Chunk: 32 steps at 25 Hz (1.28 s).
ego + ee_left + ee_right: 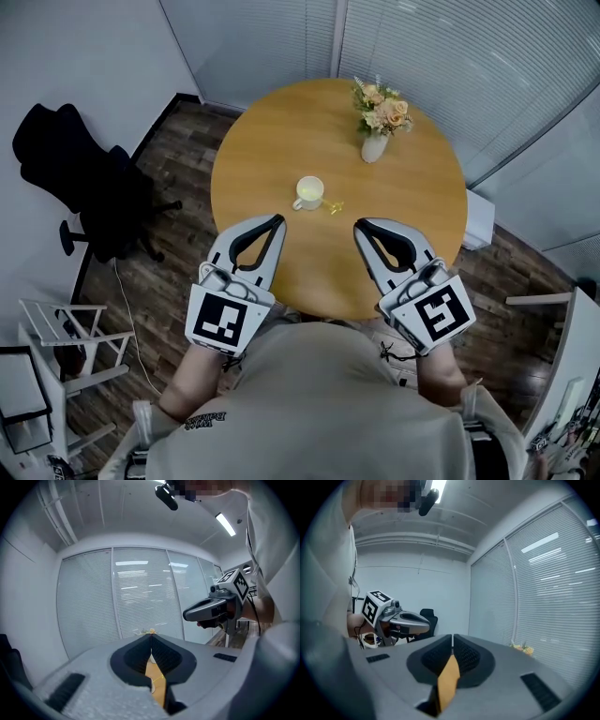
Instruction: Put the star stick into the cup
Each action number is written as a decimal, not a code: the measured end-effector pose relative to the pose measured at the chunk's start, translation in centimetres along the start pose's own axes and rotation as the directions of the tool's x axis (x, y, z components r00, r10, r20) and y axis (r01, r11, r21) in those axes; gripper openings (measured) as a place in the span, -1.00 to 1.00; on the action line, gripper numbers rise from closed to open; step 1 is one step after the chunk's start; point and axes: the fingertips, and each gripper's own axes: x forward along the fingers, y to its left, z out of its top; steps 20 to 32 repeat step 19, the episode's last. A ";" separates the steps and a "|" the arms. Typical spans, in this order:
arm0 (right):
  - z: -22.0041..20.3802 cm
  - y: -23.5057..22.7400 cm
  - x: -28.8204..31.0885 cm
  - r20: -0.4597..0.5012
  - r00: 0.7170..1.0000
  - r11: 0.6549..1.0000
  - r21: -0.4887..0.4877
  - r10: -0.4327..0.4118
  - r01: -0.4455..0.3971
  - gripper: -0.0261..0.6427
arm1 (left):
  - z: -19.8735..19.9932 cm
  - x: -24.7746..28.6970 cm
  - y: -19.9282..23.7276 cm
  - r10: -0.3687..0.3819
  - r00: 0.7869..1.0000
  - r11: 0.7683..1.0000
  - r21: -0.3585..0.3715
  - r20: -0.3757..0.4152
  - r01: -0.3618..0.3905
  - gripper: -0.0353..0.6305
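A white cup [309,193] stands near the middle of the round wooden table [272,141]. Just to its right lies the small yellow star stick [335,206], flat on the tabletop. My left gripper [278,220] hovers over the table's near edge, below and left of the cup, its jaws shut with nothing between them. My right gripper [357,226] hangs at the same height to the right, below the stick, also shut and empty. In the left gripper view the cup [149,663] and stick [156,678] show as a sliver between the jaws. The right gripper view shows only bare tabletop [448,681].
A white vase of flowers [379,120] stands on the table's far right. A black office chair [80,178] sits on the floor to the left, a white rack [66,337] nearer me. Blinds line the far wall.
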 end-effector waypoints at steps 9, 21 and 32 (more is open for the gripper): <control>-0.7 -0.9 0.8 -0.002 1.000 1.000 -0.006 0.005 -0.005 -0.82 | -0.2 1.1 0.3 -0.006 1.000 0.999 0.038 -0.004 0.007 -0.82; -1.0 -1.8 1.1 -0.003 1.000 1.000 -0.012 0.010 -0.010 -0.82 | -1.0 2.3 0.5 0.010 0.999 1.000 0.020 -0.030 -0.010 -0.82; -1.0 -1.8 1.1 -0.003 1.000 1.000 -0.012 0.010 -0.010 -0.82 | -1.0 2.3 0.5 0.010 0.999 1.000 0.020 -0.030 -0.010 -0.82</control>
